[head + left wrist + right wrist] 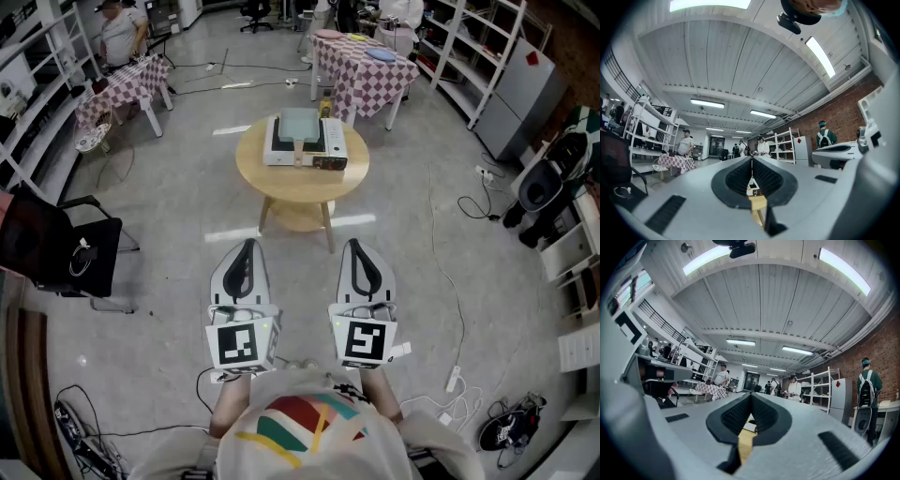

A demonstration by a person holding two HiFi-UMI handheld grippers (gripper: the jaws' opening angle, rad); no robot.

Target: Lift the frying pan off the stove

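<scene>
Frying pan (299, 123) on stove (334, 141), stove on round table (281, 184), well ahead of left gripper (247, 244) and right gripper (353, 243)

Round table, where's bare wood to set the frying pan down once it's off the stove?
Widest bare strip: the near edge of the table, in front of the stove and frying pan. A narrower crescent lies left of the stove. The middle and far side are taken.

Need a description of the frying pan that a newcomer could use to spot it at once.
Find the round wooden table standing alone in the middle of the open floor; a white tabletop stove sits on it. The frying pan rests on top of that stove. It is square and pale grey-green, with a short wooden handle pointing toward the camera, and it is the only cookware on the table.
</scene>
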